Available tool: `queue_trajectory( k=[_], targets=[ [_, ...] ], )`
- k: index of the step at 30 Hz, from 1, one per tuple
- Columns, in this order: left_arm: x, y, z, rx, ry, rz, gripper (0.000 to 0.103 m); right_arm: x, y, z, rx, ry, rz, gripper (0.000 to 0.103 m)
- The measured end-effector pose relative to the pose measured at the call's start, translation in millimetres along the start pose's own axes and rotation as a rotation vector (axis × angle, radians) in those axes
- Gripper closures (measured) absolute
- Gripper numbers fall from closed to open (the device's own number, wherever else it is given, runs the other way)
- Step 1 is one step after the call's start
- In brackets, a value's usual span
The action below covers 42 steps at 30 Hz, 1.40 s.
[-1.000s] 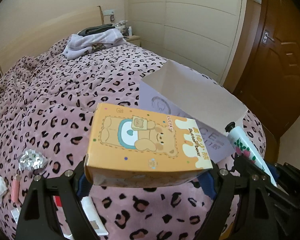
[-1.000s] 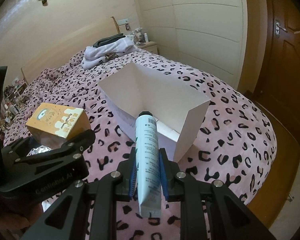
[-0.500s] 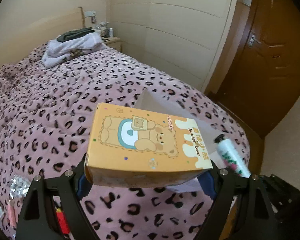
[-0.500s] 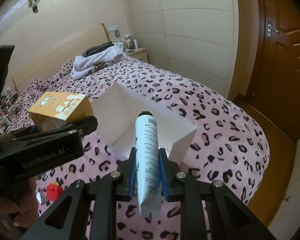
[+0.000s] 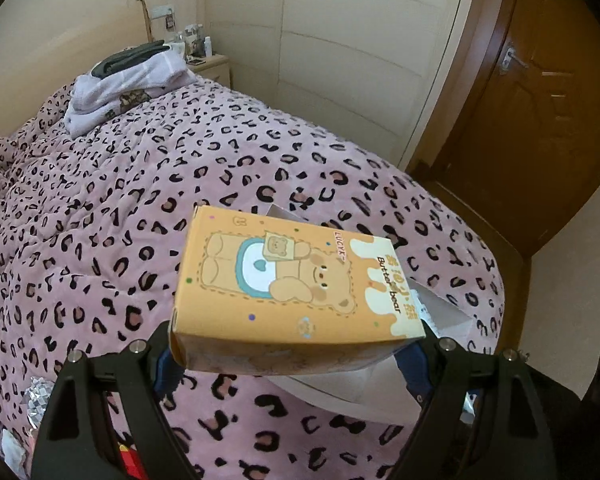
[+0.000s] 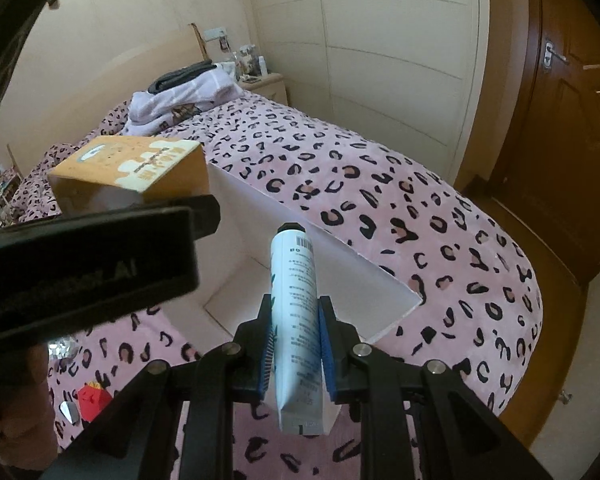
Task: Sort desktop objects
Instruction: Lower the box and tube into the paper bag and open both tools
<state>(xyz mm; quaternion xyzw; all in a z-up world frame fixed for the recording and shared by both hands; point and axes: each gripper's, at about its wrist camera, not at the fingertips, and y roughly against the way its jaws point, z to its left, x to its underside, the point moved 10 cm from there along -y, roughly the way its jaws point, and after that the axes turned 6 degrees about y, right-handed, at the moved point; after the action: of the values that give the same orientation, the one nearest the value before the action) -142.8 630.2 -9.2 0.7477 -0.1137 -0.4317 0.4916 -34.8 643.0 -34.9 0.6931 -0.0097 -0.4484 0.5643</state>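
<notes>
Orange box clamped in my left gripper; white tube pinched in my right gripper, above white bin on leopard-print bed; wooden door behind.

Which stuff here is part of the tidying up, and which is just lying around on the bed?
Part of the job:
orange bear box, in the left gripper
white tube, in the right gripper
white open box

Just lying about:
folded clothes
leopard blanket
wooden door
</notes>
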Motion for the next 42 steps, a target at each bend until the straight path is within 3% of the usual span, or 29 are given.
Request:
queue_trajectory(
  k=[18,34,38,42],
  targets=[
    [23,-52,-4,-0.018,-0.035,0.055,0.016,8,-40,8,-0.015,0.025,0.058,0.082],
    [25,-58,-3,-0.074,-0.080,0.046,0.014,5,-40,8,-0.012,0.050,0.028,0.082],
    [23,-56,-1,-0.089,-0.076,0.040,0.014,3,-36,8,-0.008,0.048,0.024,0.070],
    [21,-51,1,-0.103,-0.075,0.031,0.008,3,-32,7,-0.015,0.039,0.022,0.065]
  ],
)
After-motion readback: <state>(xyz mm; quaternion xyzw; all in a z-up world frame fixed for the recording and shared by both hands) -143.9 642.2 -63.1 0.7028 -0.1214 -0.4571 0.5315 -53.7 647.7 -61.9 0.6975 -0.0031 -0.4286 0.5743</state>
